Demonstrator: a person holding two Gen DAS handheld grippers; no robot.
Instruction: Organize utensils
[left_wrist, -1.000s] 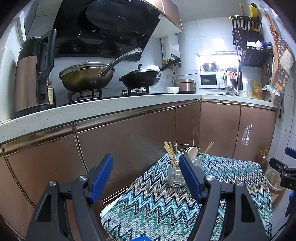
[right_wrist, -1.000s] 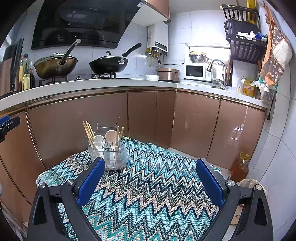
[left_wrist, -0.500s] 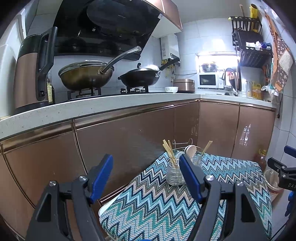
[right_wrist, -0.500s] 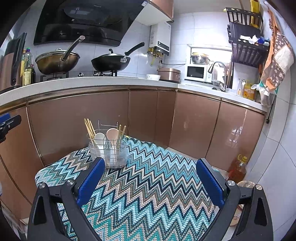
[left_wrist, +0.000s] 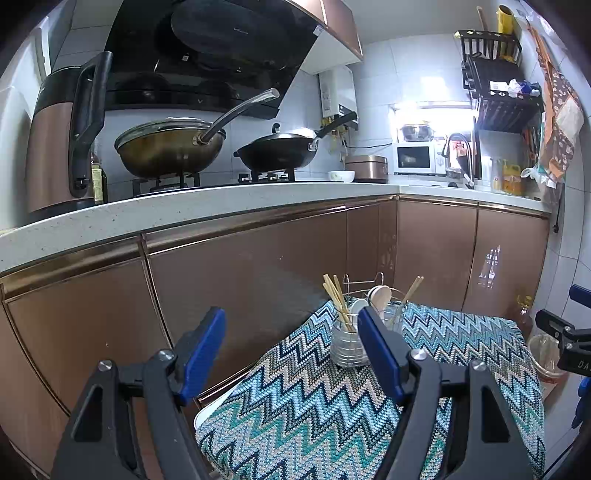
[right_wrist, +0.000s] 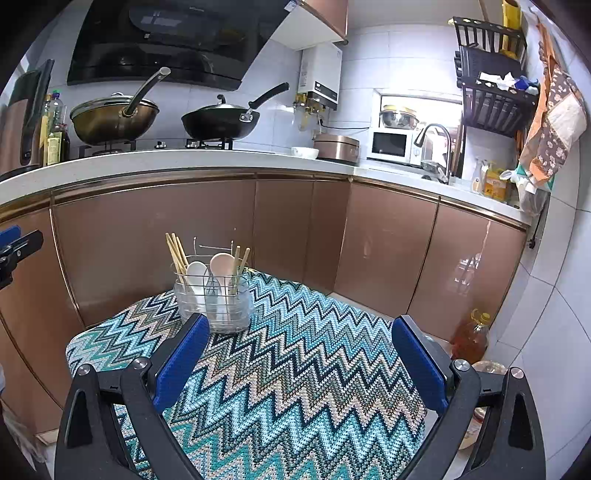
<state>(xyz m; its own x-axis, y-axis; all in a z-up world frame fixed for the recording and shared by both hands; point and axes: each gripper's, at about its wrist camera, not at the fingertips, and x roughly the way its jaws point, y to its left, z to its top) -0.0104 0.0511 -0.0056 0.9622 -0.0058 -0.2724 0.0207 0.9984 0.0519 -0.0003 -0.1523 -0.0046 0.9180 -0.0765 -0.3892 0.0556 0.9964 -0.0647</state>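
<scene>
A clear utensil holder (right_wrist: 214, 302) stands at the far end of a small table with a zigzag cloth (right_wrist: 295, 369). It holds wooden chopsticks (right_wrist: 176, 253), a white spoon (right_wrist: 197, 272) and a pinkish spoon (right_wrist: 222, 266). The holder also shows in the left wrist view (left_wrist: 347, 345). My left gripper (left_wrist: 291, 347) is open and empty, held above the table's near left edge. My right gripper (right_wrist: 301, 362) is open and empty above the cloth, short of the holder.
Brown cabinets (right_wrist: 184, 236) under a white counter (right_wrist: 221, 155) stand behind the table. Two woks (right_wrist: 114, 118) sit on the stove. An oil bottle (right_wrist: 471, 334) stands on the floor at the right. A kettle (left_wrist: 62, 140) is on the counter's left.
Both grippers have drifted slightly back and up from the table; the holder looks a little farther. Both stay open and empty.
</scene>
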